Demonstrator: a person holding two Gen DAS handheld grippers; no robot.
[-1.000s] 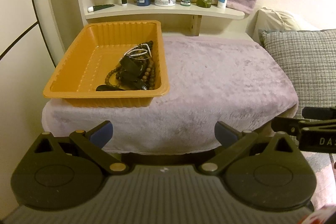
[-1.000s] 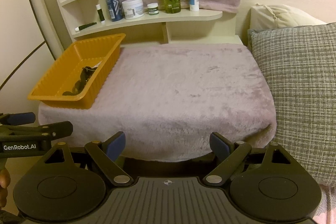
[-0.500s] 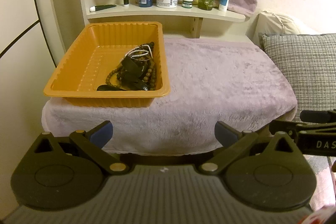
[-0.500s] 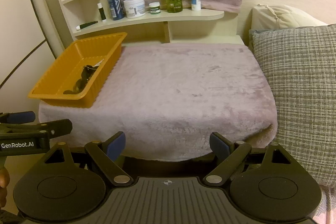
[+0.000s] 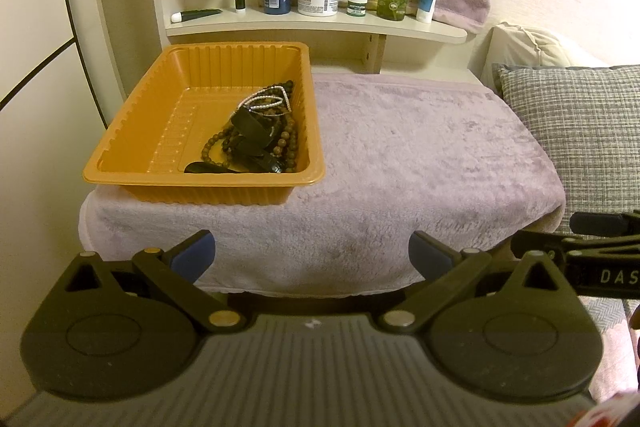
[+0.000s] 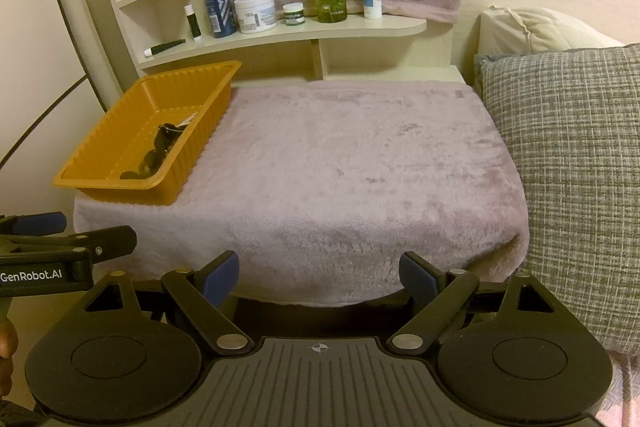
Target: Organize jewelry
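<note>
Both claws hanging apart before the towel-covered tabletop (image 6: pixel 352 163)

The left claw (image 5: pixel 312 253) and right claw (image 6: pixel 320 273) are gaping empty, while the jewelry (image 5: pixel 260 131) is lying heaped in the orange tray's (image 5: pixel 132 131) right side.

Toiletries shelf (image 6: pixel 280 31) — plaid pillow (image 6: pixel 568 155)

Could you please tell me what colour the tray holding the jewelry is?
Orange; the tray shows best in the left wrist view.
</note>
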